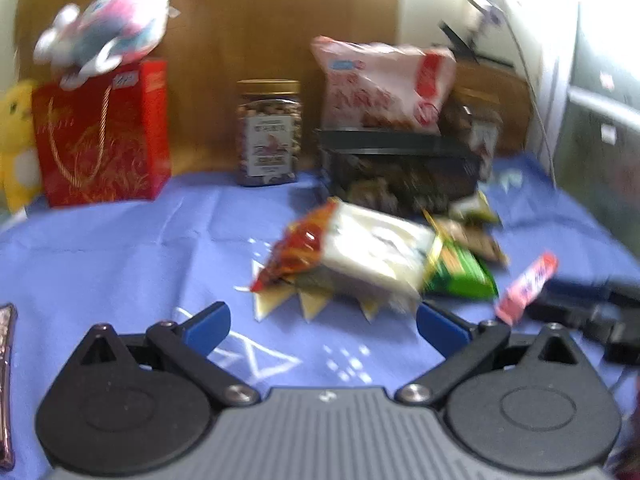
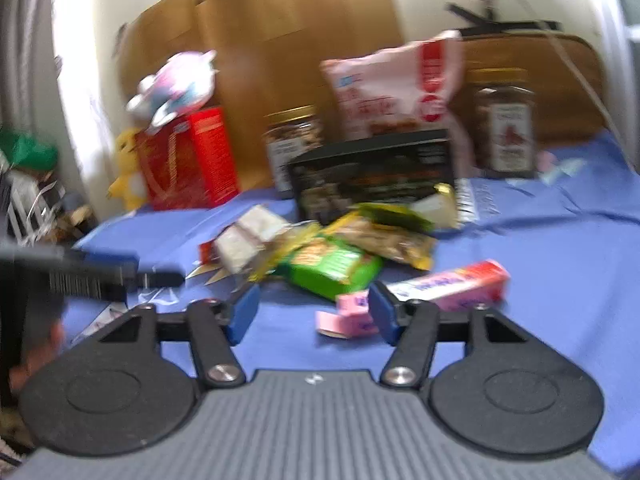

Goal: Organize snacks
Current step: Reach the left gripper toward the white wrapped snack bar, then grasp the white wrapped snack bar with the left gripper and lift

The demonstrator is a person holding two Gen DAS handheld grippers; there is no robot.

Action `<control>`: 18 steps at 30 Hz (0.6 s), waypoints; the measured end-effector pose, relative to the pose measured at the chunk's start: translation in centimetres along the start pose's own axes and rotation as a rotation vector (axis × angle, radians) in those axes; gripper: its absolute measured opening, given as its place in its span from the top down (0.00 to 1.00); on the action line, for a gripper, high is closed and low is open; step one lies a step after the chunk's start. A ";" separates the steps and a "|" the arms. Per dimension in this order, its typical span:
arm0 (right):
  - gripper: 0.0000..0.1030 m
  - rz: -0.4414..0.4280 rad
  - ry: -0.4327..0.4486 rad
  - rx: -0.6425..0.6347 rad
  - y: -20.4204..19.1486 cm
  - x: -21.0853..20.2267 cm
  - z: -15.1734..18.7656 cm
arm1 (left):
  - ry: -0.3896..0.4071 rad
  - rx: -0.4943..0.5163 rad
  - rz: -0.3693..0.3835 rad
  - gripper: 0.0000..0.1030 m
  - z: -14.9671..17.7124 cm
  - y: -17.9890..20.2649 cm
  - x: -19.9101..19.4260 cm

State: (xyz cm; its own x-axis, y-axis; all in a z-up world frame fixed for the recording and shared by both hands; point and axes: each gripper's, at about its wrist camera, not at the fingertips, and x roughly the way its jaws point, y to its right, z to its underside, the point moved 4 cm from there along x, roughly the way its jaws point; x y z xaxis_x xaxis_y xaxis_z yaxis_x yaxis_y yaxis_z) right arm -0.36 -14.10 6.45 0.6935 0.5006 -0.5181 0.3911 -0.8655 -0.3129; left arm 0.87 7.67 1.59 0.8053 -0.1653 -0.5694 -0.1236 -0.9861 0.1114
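A loose pile of snack packets lies on the blue cloth [image 1: 120,248]: a white-and-red packet [image 1: 360,252], a green packet [image 1: 460,276] and brown ones behind. My left gripper [image 1: 324,328] stands wide open just short of the pile, with nothing between its fingers. In the right wrist view a long pink box [image 2: 452,284] lies in front of the green packet [image 2: 328,268]. Its opened flap end sits between the fingers of my right gripper [image 2: 314,314], close to the right finger, and the left finger is clear of it. The right gripper is open.
A black basket [image 1: 400,148] behind the pile holds a pink-white bag [image 1: 384,84]. A nut jar [image 1: 268,132] and a red gift bag [image 1: 100,132] with a plush toy [image 1: 108,28] on top stand at the back left. A second jar [image 2: 506,128] stands at the back right, against cardboard.
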 end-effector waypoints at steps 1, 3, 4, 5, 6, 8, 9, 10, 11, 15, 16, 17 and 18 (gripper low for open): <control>0.42 -0.004 -0.004 -0.027 -0.6 0.5 -0.2 | -0.009 -0.039 0.023 0.05 -0.5 -0.9 0.3; 0.42 0.003 0.015 -0.105 -1.4 1.6 -0.9 | -0.031 -0.115 0.071 0.08 -1.4 -2.7 1.0; 0.41 -0.003 0.016 -0.129 -1.7 2.1 -1.3 | -0.037 -0.147 0.094 0.10 -1.7 -3.3 1.3; 0.38 -0.015 0.006 -0.155 -2.1 2.9 -1.7 | -0.046 -0.183 0.123 0.11 -2.0 -4.1 1.8; 0.34 -0.025 -0.006 -0.181 -2.5 3.7 -1.9 | -0.056 -0.209 0.142 0.14 -1.9 -4.5 2.4; 0.21 -0.025 -0.022 -0.238 -3.3 5.3 -2.4 | -0.071 -0.260 0.189 0.16 -1.8 -5.5 3.0; 0.13 -0.027 -0.030 -0.268 -3.7 6.0 -2.5 | -0.075 -0.274 0.204 0.18 -1.5 -5.5 3.1; 0.11 -0.026 -0.035 -0.300 -4.2 6.9 -2.7 | -0.084 -0.287 0.221 0.19 -1.3 -5.7 3.4; 0.11 -0.022 -0.035 -0.333 -4.6 7.6 -2.8 | -0.090 -0.292 0.237 0.19 -1.1 -5.8 3.6; 0.12 -0.037 -0.065 -0.446 -5.8 10.0 -2.4 | -0.103 -0.280 0.283 0.19 -0.5 -5.4 3.9; 0.13 -0.022 -0.078 -0.474 -5.9 10.7 -2.1 | -0.107 -0.280 0.292 0.19 -0.5 -5.2 4.0; 0.25 -0.014 -0.093 -0.497 -6.0 11.1 -1.9 | -0.109 -0.277 0.301 0.19 -0.4 -5.1 3.9; 0.36 -0.024 -0.115 -0.514 -6.1 11.4 -1.5 | -0.109 -0.274 0.312 0.19 -0.3 -4.9 3.8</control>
State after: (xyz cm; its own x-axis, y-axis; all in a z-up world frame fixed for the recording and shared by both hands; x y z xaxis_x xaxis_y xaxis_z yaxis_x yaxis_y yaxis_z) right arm 6.04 -3.11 3.67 0.6211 0.4934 -0.6089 0.6724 -0.7346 0.0906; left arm 4.74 11.92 -0.86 0.6857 -0.4701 -0.5557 -0.1810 -0.8496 0.4954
